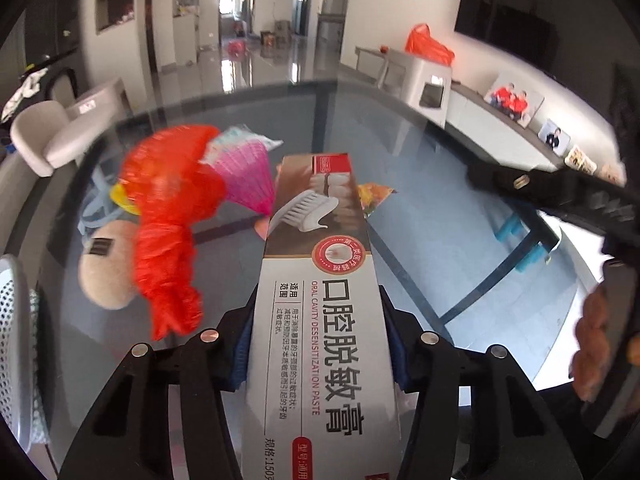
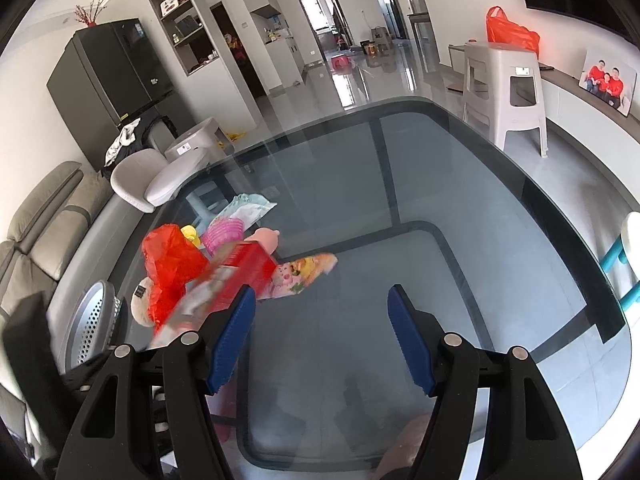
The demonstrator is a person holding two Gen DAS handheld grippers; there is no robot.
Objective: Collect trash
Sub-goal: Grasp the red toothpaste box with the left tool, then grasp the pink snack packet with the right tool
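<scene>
Grey-white toothpaste box (image 1: 320,300) with red end, crumpled red bag (image 1: 168,216), pink net (image 1: 244,180)

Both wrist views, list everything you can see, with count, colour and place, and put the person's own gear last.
toothpaste box: one, white and red, between the left gripper's pads
red bag: one, red, crumpled on the table left of the box
pink net: one, pink, behind the red bag
wrapper: one, pink and yellow print, flat on the glass
beige ball: one, beige with a black label, by the red bag
bin: one, silver, perforated, at the table's left edge
table: one, dark glass, under everything
stool: one, white, beyond the table
orange bag: one, behind the stool
left gripper: black with blue pads, closed on the box
right gripper: black with blue pads, open, empty, above bare glass
</scene>
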